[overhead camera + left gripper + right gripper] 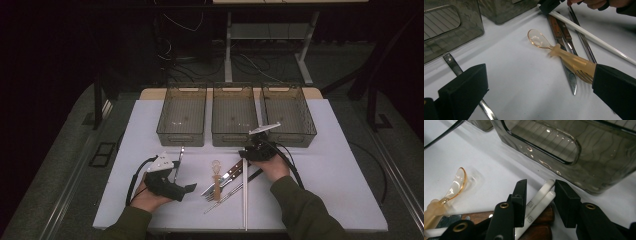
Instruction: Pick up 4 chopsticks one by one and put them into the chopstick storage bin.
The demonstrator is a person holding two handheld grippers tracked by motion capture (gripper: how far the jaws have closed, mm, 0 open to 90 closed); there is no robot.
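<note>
The white counter (325, 190) carries three smoky plastic bins (233, 115) in a row along its far edge and a loose heap of cutlery near the middle of the near edge. The right gripper (256, 148) sits at the far end of that heap, just in front of the middle bin, while the left gripper (167, 181) rests well off toward the near left corner.

The pair of white chopsticks (539, 200) is the thing in hand. They lie side by side, touching, their long axis running from the near edge straight toward the bins, and they rest across two wooden-handled knives (562, 31). In the right gripper view their far tips sit right between the fingers (520, 200), which stand one on each side at a narrow gap with a sliver of space left on each flank; no pad presses yet. The fingers span the sticks across their width, so I judge a squeeze would pinch both together.

The left gripper's fingers (464, 92) are wide apart and hold nothing. An amber plastic spoon (539, 41) lies beside the knives, clear of the chopsticks.
</note>
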